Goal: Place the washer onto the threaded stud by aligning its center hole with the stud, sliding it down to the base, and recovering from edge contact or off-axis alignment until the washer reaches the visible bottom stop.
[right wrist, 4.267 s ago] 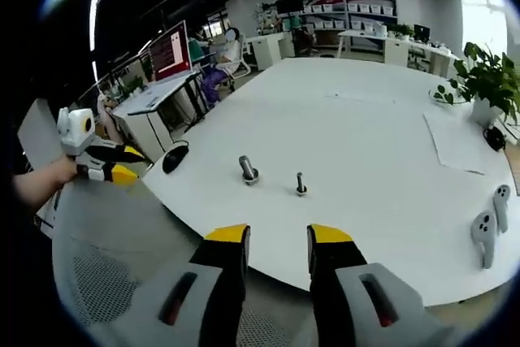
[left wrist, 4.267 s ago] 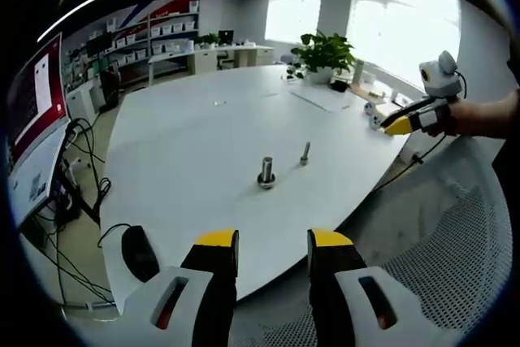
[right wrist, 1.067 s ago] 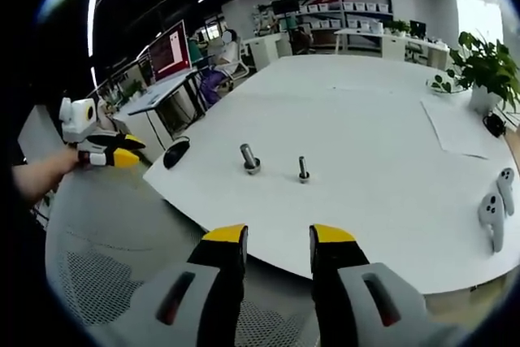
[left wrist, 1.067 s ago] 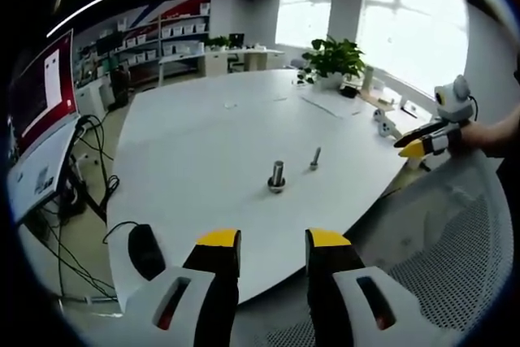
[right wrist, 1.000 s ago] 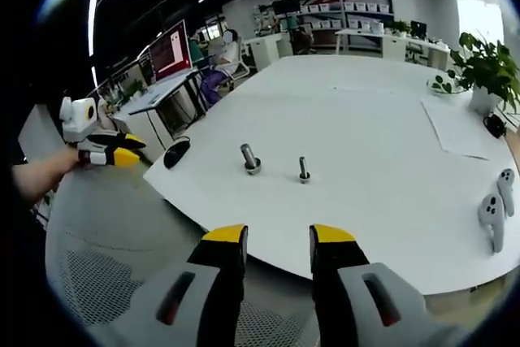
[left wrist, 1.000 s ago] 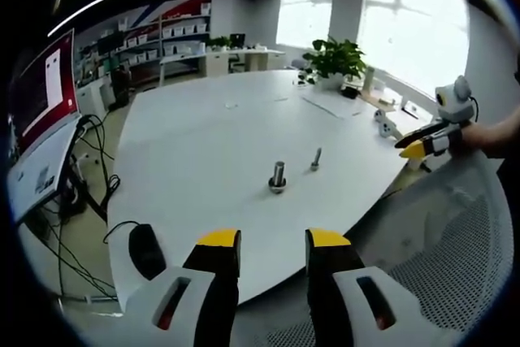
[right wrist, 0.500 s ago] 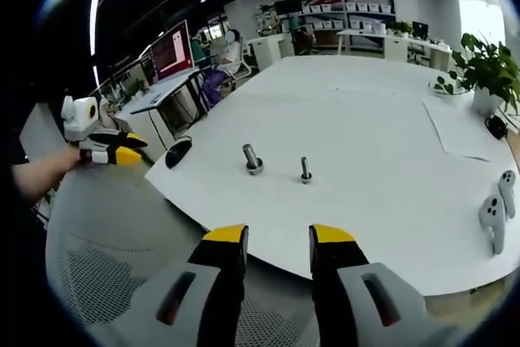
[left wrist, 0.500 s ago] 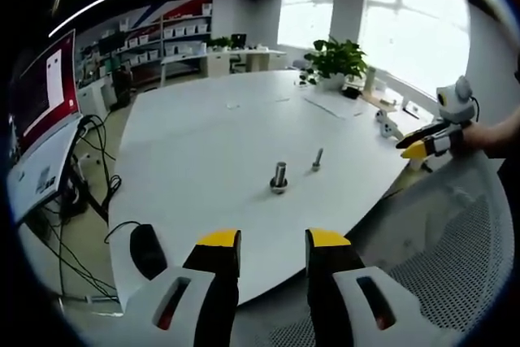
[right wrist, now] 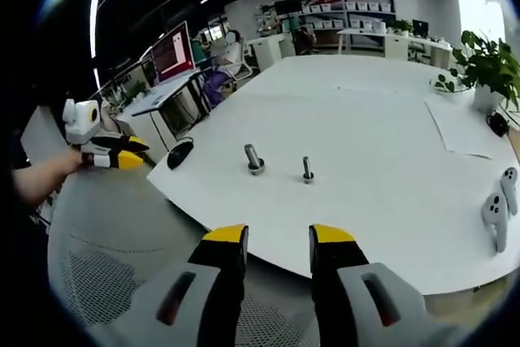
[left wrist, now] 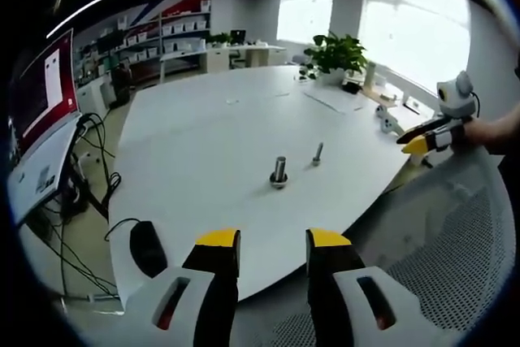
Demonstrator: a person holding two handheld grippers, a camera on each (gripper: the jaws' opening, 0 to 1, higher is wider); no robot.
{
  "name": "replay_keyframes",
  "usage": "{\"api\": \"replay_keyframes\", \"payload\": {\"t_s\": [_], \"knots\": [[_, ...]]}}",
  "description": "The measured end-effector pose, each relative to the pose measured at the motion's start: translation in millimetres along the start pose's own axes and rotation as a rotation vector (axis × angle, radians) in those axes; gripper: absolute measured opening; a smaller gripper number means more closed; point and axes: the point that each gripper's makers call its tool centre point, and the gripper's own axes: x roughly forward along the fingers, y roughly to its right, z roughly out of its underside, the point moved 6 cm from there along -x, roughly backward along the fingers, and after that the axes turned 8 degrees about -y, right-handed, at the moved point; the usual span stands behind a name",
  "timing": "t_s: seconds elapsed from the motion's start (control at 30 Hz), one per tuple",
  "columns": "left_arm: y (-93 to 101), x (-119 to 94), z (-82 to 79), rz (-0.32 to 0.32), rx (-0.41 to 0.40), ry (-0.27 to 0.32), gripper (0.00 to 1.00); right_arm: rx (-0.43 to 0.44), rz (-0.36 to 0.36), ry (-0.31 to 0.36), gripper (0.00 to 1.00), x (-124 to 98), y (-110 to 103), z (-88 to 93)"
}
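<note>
Office space with shelving, monitors and bright windows surrounds a large white table (left wrist: 203,144) with a smooth, matte top and rounded edge. Grey mesh chair (right wrist: 122,282) fabric lies below the table edge. A leafy potted plant (left wrist: 333,54) stands at 1 o'clock in the left gripper view. Left gripper (left wrist: 269,248) and right gripper (right wrist: 276,246) have yellow-tipped jaws parted, holding nothing. Near table centre stand two upright metal parts: a thicker cylindrical one (left wrist: 279,172) on a flanged base and, near it, the slim threaded stud (left wrist: 318,153). The washer cannot be made out.
</note>
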Motion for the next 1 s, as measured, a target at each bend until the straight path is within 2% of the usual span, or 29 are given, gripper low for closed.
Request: {"api": "replay_keyframes", "payload": {"t_s": [0.13, 0.27, 0.4, 0.53, 0.77, 1.0], "knots": [[-0.1, 0.2, 0.2, -0.004, 0.005, -0.004, 0.30, -0.015, -0.004, -0.006, 0.33, 0.6, -1.3, -0.3], [-3.4, -3.9, -3.1, -0.008, -0.017, 0.036, 0.30, -0.009, -0.001, 0.000, 0.33, 0.3, -0.9, -0.8], [-0.6, -0.3, -1.4, 0.000, 0.004, 0.015, 0.30, -0.014, -0.002, -0.004, 0.33, 0.5, -1.2, -0.6], [-2.5, -3.1, -3.5, -0.002, -0.012, 0.034, 0.30, -0.013, 0.000, -0.004, 0.33, 0.5, -1.2, -0.6], [0.7, -0.5, -1.4, 0.009, 0.006, 0.014, 0.30, -0.015, 0.001, -0.010, 0.33, 0.9, -0.7, 0.2], [0.9, -1.3, -2.7, 0.011, 0.005, 0.024, 0.30, -0.016, 0.001, -0.015, 0.33, 1.3, -0.9, 0.8]]}}
